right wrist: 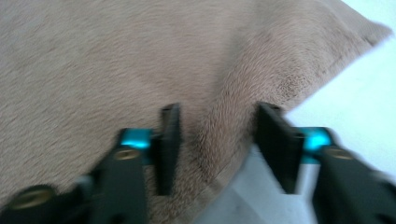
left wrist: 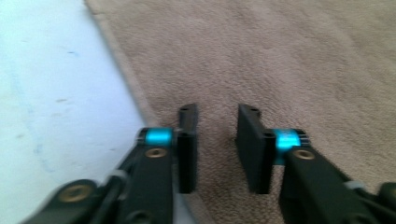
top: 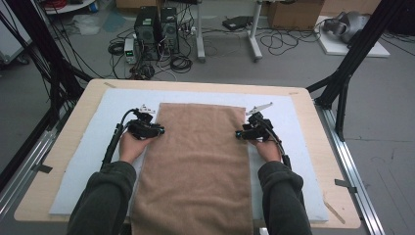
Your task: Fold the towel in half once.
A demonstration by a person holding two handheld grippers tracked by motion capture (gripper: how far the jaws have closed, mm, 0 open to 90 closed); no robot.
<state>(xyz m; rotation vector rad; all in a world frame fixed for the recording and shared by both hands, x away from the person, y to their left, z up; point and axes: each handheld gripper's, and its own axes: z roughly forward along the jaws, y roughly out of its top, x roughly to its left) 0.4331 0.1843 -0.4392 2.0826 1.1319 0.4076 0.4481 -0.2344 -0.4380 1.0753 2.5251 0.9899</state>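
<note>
White padding (top: 303, 161) bears a brown towel (top: 195, 161); both tools (top: 160, 130) (top: 238, 133) straddle its edges, unclamped.

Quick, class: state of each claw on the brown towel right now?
Left claw: open, jaws astride the towel near its edge, not yet pinching.
Right claw: open, a raised towel fold between its jaws.

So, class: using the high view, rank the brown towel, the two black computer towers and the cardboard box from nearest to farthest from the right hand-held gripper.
1. Brown towel, at the right hand-held gripper.
2. Cardboard box, floor beyond the table, right.
3. Computer towers, floor, far left.
</note>
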